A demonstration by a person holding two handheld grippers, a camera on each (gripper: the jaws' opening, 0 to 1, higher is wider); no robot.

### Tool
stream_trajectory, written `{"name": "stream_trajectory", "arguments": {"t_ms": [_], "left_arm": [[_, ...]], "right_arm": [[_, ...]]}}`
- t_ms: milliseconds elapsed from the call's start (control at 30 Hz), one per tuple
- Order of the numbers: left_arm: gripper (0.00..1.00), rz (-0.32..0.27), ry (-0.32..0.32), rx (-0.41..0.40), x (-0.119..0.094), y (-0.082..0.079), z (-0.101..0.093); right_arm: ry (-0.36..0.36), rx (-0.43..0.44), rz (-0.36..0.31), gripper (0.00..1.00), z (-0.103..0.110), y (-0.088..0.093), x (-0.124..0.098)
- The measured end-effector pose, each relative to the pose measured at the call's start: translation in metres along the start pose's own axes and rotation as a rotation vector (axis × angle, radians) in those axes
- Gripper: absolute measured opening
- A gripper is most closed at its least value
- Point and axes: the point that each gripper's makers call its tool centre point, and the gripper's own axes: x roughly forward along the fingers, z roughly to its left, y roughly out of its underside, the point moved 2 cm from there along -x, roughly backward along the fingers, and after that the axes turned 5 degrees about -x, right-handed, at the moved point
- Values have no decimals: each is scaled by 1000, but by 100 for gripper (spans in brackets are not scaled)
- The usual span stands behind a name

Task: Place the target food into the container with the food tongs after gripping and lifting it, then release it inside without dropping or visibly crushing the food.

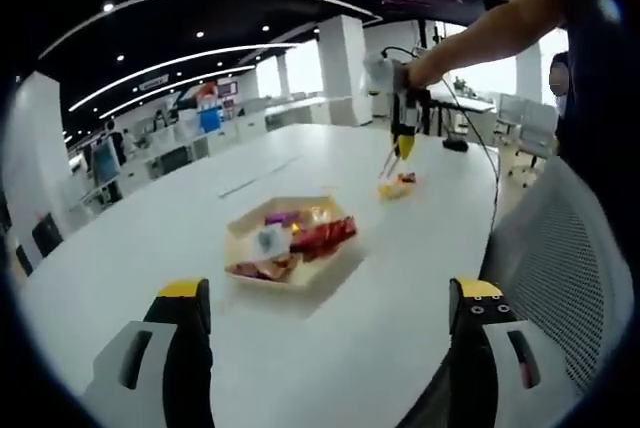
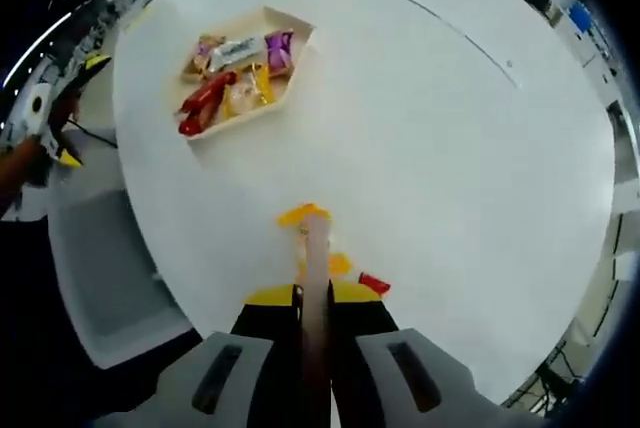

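Observation:
A pale shallow tray (image 1: 236,240) (image 2: 298,32) holding several wrapped snacks sits on the white table (image 1: 150,228) (image 2: 450,128). My right gripper (image 2: 312,294) (image 1: 403,131) is shut on a pair of food tongs (image 2: 314,248) (image 1: 390,160). The tong tips reach a yellow packet (image 2: 302,214). I cannot tell whether they hold it. More loose snacks, yellow (image 2: 340,264) and red (image 2: 375,283), lie beside it as a small pile (image 1: 397,186). My left gripper (image 1: 330,298) (image 2: 60,113) stands open and empty at the table's near edge, short of the tray.
A grey mesh chair (image 1: 565,268) (image 2: 100,268) stands at the table edge between the two grippers. A person's arm (image 1: 480,33) holds the right gripper. Wide bare tabletop lies around the tray. Office desks stand far behind.

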Motion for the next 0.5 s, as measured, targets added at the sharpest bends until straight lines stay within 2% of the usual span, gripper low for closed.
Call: {"name": "stream_trajectory", "arguments": {"t_ms": [200, 333, 500], "left_arm": [[91, 16, 136, 76, 48, -32, -20], [89, 3, 215, 66, 77, -54, -31], [85, 30, 260, 177, 101, -63, -38]], "right_arm": [[-41, -4, -34, 7, 11, -13, -14], [-77, -24, -55, 7, 23, -22, -25], [-102, -34, -82, 8, 32, -31, -37]]}}
